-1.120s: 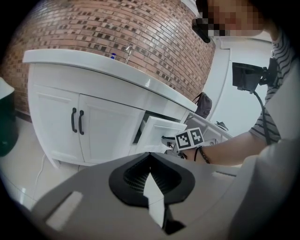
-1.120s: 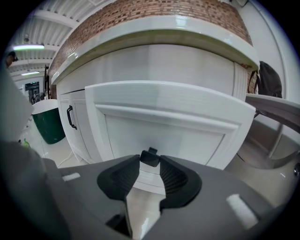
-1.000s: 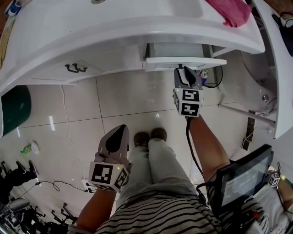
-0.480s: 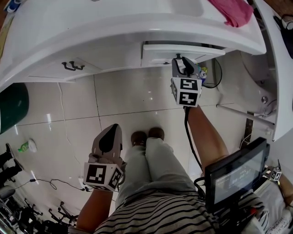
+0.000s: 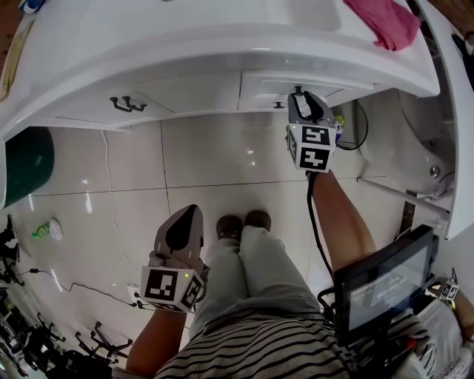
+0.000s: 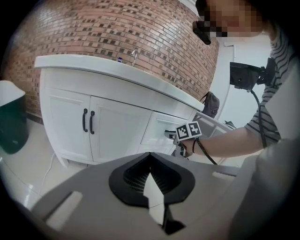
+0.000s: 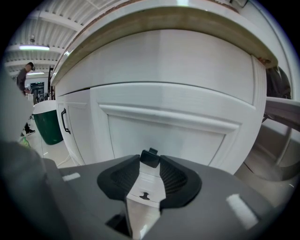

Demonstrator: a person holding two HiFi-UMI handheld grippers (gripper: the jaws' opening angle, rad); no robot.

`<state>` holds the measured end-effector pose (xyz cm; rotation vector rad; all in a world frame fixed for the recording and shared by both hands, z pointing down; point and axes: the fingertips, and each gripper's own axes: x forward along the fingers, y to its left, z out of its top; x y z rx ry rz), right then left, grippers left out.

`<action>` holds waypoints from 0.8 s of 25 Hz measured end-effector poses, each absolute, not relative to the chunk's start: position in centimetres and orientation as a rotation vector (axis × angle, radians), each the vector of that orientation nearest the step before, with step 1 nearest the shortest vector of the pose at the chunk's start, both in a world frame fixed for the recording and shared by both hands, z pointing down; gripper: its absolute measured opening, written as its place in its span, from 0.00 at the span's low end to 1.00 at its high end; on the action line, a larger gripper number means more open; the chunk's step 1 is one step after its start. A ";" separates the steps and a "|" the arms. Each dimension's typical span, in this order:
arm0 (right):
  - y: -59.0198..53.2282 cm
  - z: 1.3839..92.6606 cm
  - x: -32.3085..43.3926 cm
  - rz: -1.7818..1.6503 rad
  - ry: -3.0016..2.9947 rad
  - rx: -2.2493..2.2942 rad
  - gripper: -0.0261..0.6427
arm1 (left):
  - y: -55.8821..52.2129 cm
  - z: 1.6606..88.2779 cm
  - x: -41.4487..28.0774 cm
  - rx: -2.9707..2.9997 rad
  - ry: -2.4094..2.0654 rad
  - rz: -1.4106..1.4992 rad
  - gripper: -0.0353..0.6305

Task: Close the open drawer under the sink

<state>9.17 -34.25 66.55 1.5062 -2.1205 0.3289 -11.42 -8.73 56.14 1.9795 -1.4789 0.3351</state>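
Glossy pale floor tiles (image 5: 222,155) run under a white vanity. Its surface (image 5: 185,44) carries a pink cloth (image 5: 385,21) at the right end. A brick wall (image 6: 117,33) stands behind, and a green bin (image 5: 22,174) stands to the left.

Right gripper (image 5: 299,96): the arm is stretched forward and tilts slightly down at the drawer (image 5: 266,87). The drawer sits below the surface's front edge, right of the double doors (image 5: 126,92). The fingers pinch the drawer's black handle (image 7: 150,158). The drawer front lies about level with the cabinet face.

Left gripper (image 5: 195,210): it is held low over the floor, well apart from the vanity. Its fingers are pressed together at the tips with nothing between them.

The sink basin is cut off at the top edge of the head view, and the right gripper covers the handle there.
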 end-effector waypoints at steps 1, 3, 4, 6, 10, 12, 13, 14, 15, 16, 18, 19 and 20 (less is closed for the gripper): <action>-34.3 66.6 9.2 0.326 -2.120 1.506 0.24 | -8.6 56.1 -11.4 1.979 -1.481 0.336 0.08; -34.2 66.6 9.1 0.329 -2.120 1.502 0.24 | -8.2 56.0 -11.6 1.979 -1.484 0.336 0.08; -34.2 66.6 9.0 0.331 -2.122 1.499 0.24 | -8.0 55.9 -11.6 1.980 -1.487 0.335 0.08; -34.4 66.7 9.0 0.334 -2.125 1.490 0.24 | -7.7 55.9 -11.7 1.984 -1.499 0.338 0.08; -34.8 66.7 9.1 0.350 -2.137 1.472 0.24 | -7.8 55.7 -11.4 1.977 -1.509 0.342 0.08; -35.0 66.6 8.9 0.355 -2.151 1.468 0.25 | -7.9 55.8 -11.4 1.971 -1.516 0.343 0.08; -35.1 66.7 8.9 0.359 -2.156 1.468 0.25 | -8.0 55.8 -11.4 1.970 -1.520 0.342 0.08; -35.2 66.8 8.9 0.365 -2.158 1.467 0.25 | -8.0 55.8 -11.4 1.970 -1.523 0.340 0.08; -35.4 66.9 8.9 0.372 -2.156 1.465 0.25 | -7.9 55.8 -11.5 1.971 -1.525 0.338 0.08; -35.5 66.9 8.8 0.378 -2.152 1.465 0.25 | -7.8 55.7 -11.6 1.971 -1.526 0.337 0.08; -35.4 66.7 8.4 0.379 -2.141 1.471 0.25 | -7.5 55.2 -12.0 1.971 -1.529 0.341 0.08; -35.3 66.6 8.3 0.377 -2.140 1.474 0.25 | -7.4 55.0 -12.2 1.972 -1.531 0.344 0.08; -35.2 66.5 8.2 0.377 -2.140 1.475 0.25 | -7.2 54.8 -12.4 1.974 -1.533 0.348 0.08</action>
